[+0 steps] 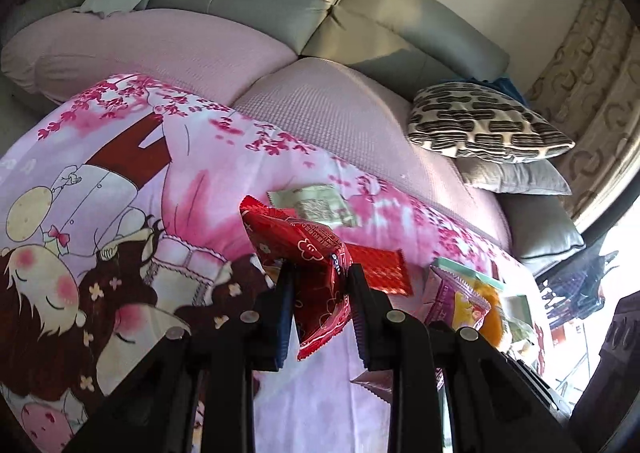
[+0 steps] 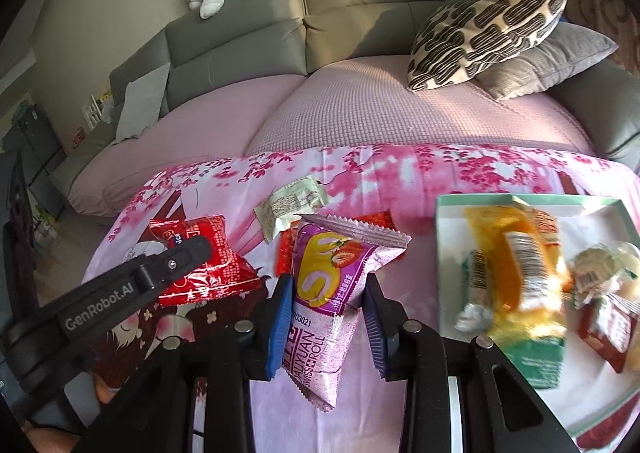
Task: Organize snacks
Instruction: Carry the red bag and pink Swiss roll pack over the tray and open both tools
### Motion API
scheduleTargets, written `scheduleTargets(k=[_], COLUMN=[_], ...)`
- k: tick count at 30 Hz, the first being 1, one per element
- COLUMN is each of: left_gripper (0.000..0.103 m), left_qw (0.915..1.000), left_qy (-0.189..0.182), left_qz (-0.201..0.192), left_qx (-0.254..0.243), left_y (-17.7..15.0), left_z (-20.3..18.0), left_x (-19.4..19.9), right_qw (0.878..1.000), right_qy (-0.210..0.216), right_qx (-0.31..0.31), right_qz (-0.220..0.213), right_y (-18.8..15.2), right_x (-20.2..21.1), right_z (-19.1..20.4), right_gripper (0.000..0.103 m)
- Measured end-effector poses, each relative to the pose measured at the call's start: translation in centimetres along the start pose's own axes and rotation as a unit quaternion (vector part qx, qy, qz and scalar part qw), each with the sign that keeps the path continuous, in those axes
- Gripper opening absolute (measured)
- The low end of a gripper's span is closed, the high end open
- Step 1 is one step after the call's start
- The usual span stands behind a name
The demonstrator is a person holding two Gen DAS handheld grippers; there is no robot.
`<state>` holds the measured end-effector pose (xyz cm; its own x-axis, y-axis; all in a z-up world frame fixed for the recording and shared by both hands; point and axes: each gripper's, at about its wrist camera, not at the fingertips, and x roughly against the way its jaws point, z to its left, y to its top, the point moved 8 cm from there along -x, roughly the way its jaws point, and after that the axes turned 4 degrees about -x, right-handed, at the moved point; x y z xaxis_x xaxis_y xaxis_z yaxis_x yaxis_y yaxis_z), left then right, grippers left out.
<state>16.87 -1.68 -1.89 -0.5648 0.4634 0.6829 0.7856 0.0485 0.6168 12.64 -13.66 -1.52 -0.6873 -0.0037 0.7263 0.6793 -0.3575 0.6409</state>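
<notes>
Between each gripper's fingers, one packet: left [image 1: 320, 273] red [image 1: 316, 273], right [image 2: 328, 285] purple [image 2: 324, 293].

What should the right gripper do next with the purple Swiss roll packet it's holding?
Probably carry it rightward over the tray and release. The right gripper is shut on the purple Swiss roll packet, the tray beside it already holds other snacks, and loose ones remain on the blanket.
</notes>
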Motion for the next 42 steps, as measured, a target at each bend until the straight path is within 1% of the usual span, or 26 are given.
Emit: scheduleTargets(k=[5, 9, 16, 20, 24, 28, 31, 36, 39, 42], left_gripper=[0.027, 0.027, 0.027, 0.027, 0.027, 0.027, 0.027, 0.027, 0.027, 0.027], left_qw=[0.9998, 0.9991, 0.9981, 0.997, 0.9944, 0.9902, 0.9858, 0.9762, 0.9701, 0.9646], left_qy=[-0.015, -0.031, -0.039, -0.05, -0.067, -0.089, -0.108, -0.144, -0.162, -0.175], left_qz=[-0.007, -0.004, -0.006, -0.007, -0.007, -0.001, 0.007, 0.018, 0.03, 0.05], left_qx=[-0.015, -0.03, -0.047, -0.059, -0.081, -0.108, -0.128, -0.161, -0.178, -0.191], left_y=[-0.6, -1.1, -1.3, -1.4, -1.8, -2.6, -3.4, -5.1, -6.1, -7.6], left_z=[-1.7, -3.3, -5.2, -6.6, -8.8, -11.5, -13.7, -17.3, -19.0, -20.4], left_x=[1.2, 1.4, 1.4, 1.5, 1.5, 1.4, 1.4, 2.0, 2.0, 1.5], right_qw=[1.0, 1.0, 0.999, 0.998, 0.996, 0.991, 0.984, 0.973, 0.969, 0.969], right_qy=[-0.008, -0.015, -0.025, -0.028, -0.049, -0.076, -0.103, -0.139, -0.158, -0.163], right_qx=[-0.005, -0.01, -0.03, -0.042, -0.068, -0.095, -0.124, -0.159, -0.167, -0.172], right_qz=[-0.007, -0.006, -0.008, -0.022, -0.042, -0.061, -0.073, -0.09, -0.088, -0.075], right_y=[-0.3, -0.8, -1.3, -1.0, -0.3, 0.2, 0.5, 0.7, 0.4, -0.1], right_x=[1.8, 2.5, 3.2, 4.1, 5.8, 7.8, 9.4, 11.8, 12.4, 12.2], right_z=[-1.1, -2.1, -4.2, -5.5, -8.3, -11.7, -14.8, -19.0, -20.6, -21.5], right_gripper=[0.037, 0.037, 0.037, 0.037, 0.037, 0.037, 0.037, 0.037, 0.037, 0.037])
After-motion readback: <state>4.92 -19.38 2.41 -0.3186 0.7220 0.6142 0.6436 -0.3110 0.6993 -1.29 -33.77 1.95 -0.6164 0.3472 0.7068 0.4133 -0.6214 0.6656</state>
